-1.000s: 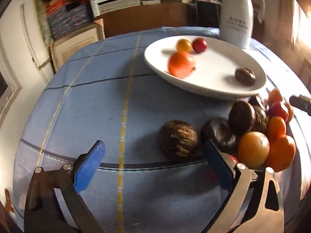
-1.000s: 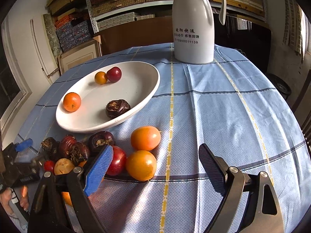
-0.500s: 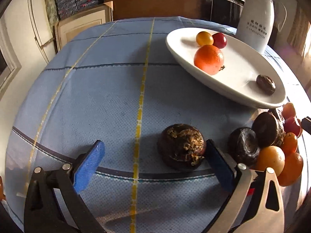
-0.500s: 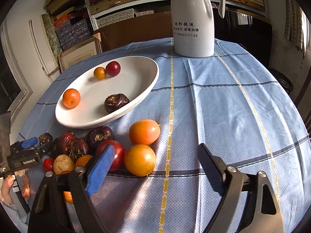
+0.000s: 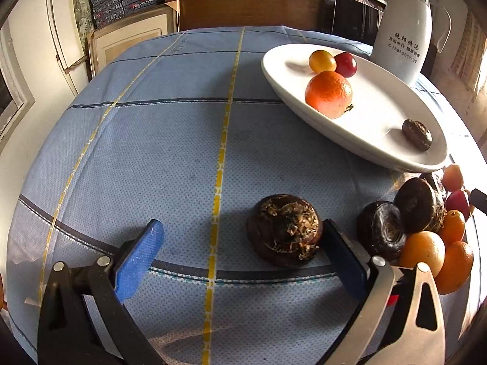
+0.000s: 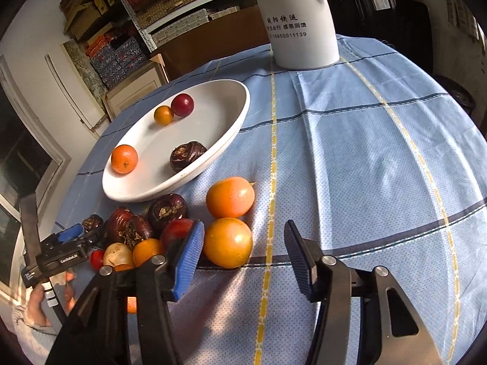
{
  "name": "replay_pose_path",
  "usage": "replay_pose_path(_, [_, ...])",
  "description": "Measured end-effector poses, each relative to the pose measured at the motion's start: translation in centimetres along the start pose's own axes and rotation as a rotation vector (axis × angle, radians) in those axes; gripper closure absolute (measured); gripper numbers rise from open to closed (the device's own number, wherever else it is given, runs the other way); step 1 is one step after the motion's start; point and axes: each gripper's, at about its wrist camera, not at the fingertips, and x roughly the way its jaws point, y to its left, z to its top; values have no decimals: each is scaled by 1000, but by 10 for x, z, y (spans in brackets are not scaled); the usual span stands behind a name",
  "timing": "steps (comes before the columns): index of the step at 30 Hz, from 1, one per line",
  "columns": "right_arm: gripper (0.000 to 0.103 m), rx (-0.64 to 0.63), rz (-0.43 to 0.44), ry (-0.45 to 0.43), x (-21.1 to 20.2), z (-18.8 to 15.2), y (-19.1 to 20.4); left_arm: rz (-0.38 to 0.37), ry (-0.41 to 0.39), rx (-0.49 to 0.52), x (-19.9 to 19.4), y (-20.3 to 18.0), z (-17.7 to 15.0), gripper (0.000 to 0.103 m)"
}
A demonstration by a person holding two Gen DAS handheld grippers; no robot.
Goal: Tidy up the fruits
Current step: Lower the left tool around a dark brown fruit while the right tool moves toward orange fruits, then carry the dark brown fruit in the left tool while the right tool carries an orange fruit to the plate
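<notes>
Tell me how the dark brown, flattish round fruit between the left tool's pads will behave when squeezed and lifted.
The dark brown flattish fruit sits on a broad base, so it probably won't roll. Its flaky, husky top may shed bits. The glossy sides could slip against the left tool pads, which stand open around it.

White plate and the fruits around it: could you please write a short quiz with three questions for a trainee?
1. How many fruits lie in the white plate?
2. True or false: the white jug stands inside the plate.
3. What lies between the fingers of the left gripper? A: a dark chestnut. B: an orange. C: nothing.

Key: 1. four; 2. false, it stands on the cloth behind the plate; 3. A.
</notes>
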Motion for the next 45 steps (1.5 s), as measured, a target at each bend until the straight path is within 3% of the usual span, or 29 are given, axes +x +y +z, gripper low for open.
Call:
replay_pose_path(6, [63, 17, 54, 22, 5, -3, 3, -39, -15, 27, -1, -5, 3, 7])
replay_pose_path(8, [63, 16, 53, 23, 5, -3, 3, -46, -32, 34, -4, -7, 3, 25])
replay_pose_path(12, [61, 28, 53, 25, 8, -3, 0, -79, -53, 13, -8, -3, 3, 42])
replay_pose_path(14, [54, 40, 47, 24, 9, -4, -5, -97, -62, 2, -9, 0, 3, 54])
replay_pose_path(19, [55, 8, 30, 16, 10, -5, 0, -105, -56, 21, -10, -3, 1, 57])
replay_pose_path(21, [66, 3, 51, 23, 9, -5, 2, -79, -53, 62, -12, -10, -2, 54])
replay_pose_path(28, [66, 1, 51, 23, 8, -5, 3, -95, -57, 61, -12, -10, -2, 52])
replay_pose_path(29, [66, 8, 54, 19, 7, -4, 2, -106, -62, 56, -13, -10, -3, 58])
replay_pose_path(31, [66, 21, 55, -13, 0, -3, -1, -156, -77, 34, -16, -6, -3, 58])
replay_pose_path(40, [66, 43, 72, -82, -17, 2, -4, -150, -192, 19, -42, -6, -2, 58])
replay_pose_path(45, [66, 7, 94, -111, -25, 30, 13, -193, -236, 13, -61, -17, 29, 58])
